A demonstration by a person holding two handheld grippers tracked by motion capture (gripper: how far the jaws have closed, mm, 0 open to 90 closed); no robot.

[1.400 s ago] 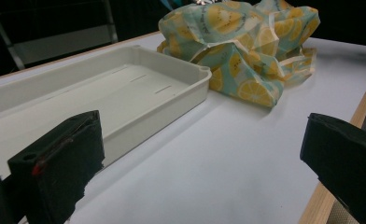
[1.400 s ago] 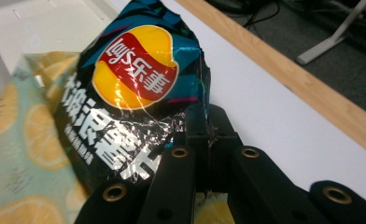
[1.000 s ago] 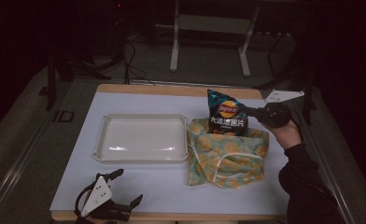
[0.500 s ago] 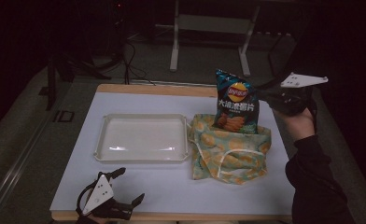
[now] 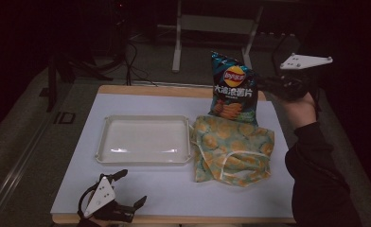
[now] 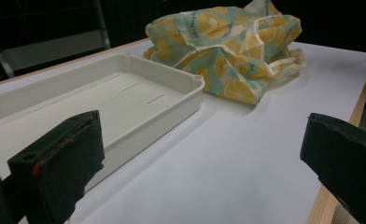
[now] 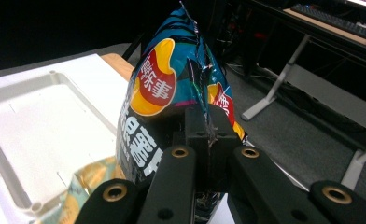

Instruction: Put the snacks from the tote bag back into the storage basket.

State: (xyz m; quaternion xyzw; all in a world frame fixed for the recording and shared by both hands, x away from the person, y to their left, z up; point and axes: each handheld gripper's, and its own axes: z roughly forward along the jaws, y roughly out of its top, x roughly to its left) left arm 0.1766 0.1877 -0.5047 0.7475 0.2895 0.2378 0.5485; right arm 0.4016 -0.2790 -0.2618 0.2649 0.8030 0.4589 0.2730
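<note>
A: Since the earlier frame, we have raised the chip bag (image 5: 232, 87) clear of the fabric bag (image 5: 232, 149); it now hangs above that bag's far edge, at the right.

B: Grip status?

A: Our right gripper (image 7: 208, 135) is clenched on the bag's side seam. Our left gripper (image 5: 129, 189), at the near left, stands released.

B: Risk?

A: We pinch only thin foil, so the seam may slip and the bag drop.

B: Containers?

A: We see nothing in the white tray (image 5: 104, 131); the fabric bag's contents are hidden.

Dim room, grey desk frame (image 5: 212, 28) behind
</note>
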